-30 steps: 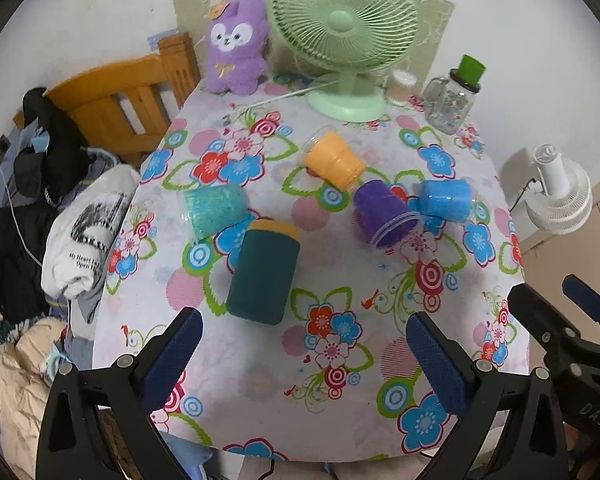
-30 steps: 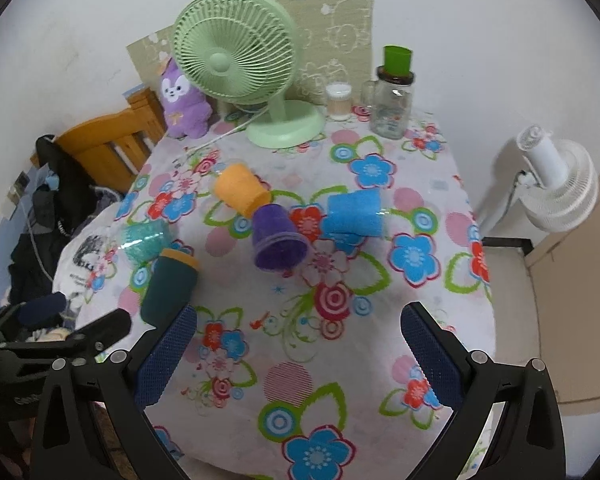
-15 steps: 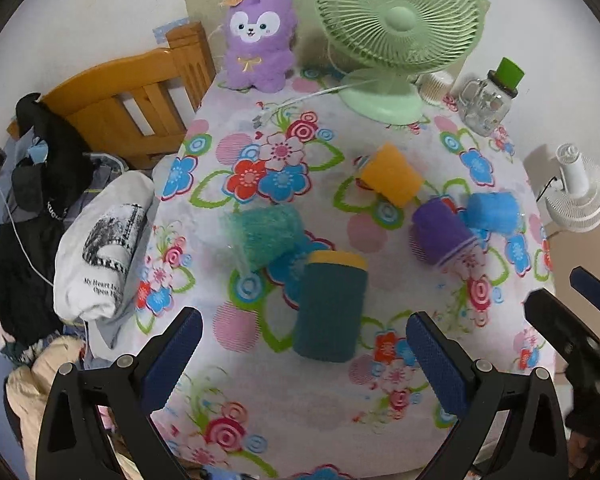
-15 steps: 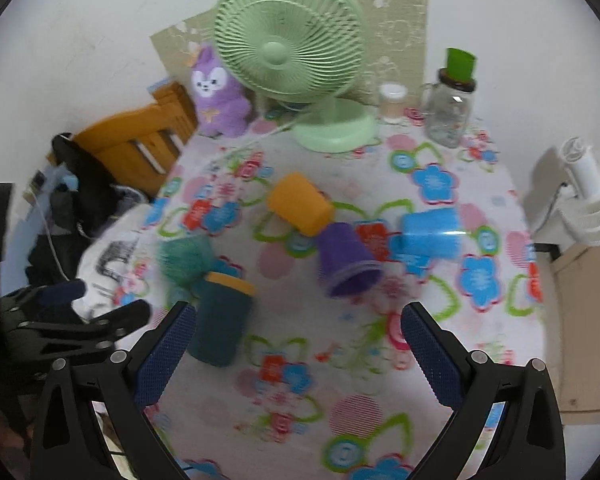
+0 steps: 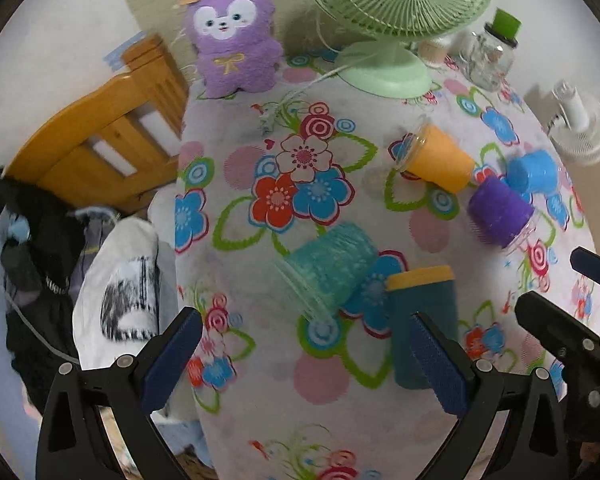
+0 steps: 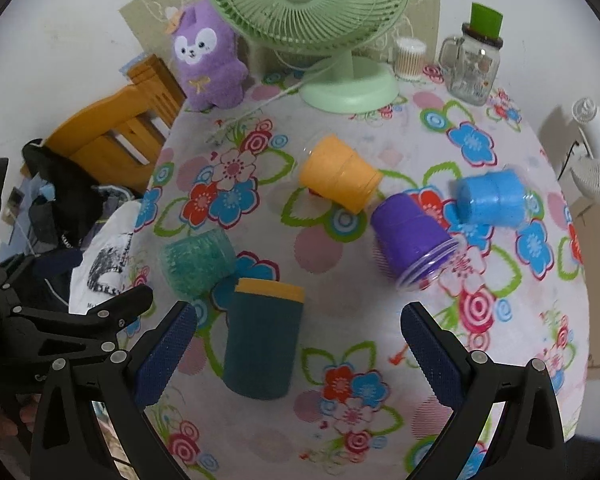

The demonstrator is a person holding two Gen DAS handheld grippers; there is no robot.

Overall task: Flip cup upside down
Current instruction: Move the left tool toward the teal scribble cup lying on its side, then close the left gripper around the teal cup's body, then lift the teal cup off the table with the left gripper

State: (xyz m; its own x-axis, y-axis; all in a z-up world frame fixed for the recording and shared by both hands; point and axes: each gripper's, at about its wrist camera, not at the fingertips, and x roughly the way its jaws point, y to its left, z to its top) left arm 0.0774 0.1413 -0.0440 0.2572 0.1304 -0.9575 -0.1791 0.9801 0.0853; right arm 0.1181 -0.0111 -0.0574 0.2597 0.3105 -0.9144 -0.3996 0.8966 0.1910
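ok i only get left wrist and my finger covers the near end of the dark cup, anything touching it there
observer: no, right wrist shows the dark cup whole, with only cloth around its near end
operator: where's the right gripper relative to it
observer: the right gripper has its fingers wide open, the cup lies just beyond the gap, no contact
operator: and the blue cup, purple one blocks it for me
observer: the blue cup lies on its side, and a strip of cloth shows between it and the purple cup
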